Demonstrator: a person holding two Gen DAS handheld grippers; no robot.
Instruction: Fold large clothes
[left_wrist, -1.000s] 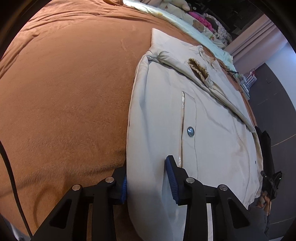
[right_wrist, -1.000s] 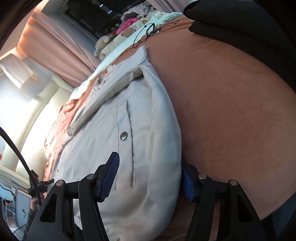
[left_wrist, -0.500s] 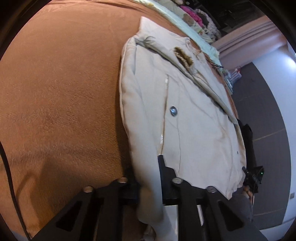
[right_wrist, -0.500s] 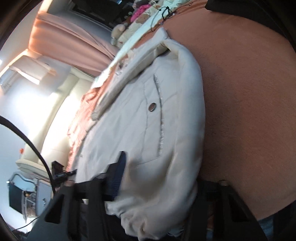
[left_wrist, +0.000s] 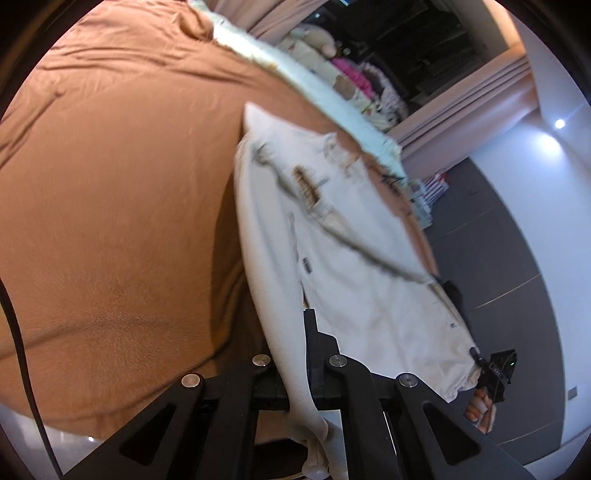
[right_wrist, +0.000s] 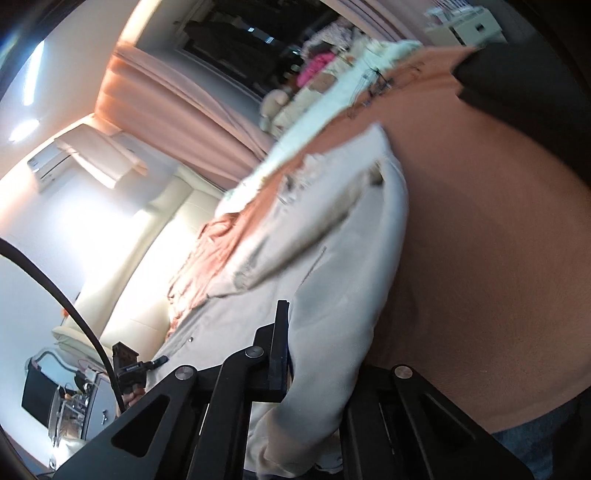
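cream jacket (left_wrist: 354, 266), hem corners pinched by left gripper (left_wrist: 295, 354) and right gripper (right_wrist: 317, 354); step: lifting hem off bed (left_wrist: 110, 184); next: carry toward collar.

Support is a bed (left_wrist: 110, 206) covered by a rust-orange blanket (right_wrist: 480, 240), creased toward the far end. Directly on it: a cream jacket (left_wrist: 351, 266) with its far collar end resting on the blanket and its near hem raised off it, a pale mint sheet (left_wrist: 314, 85) along the far edge with soft toys (left_wrist: 314, 38) and pink items piled past it, a thin black cable (right_wrist: 373, 86) near that edge, and a dark folded garment (right_wrist: 517, 85) at the far right corner.
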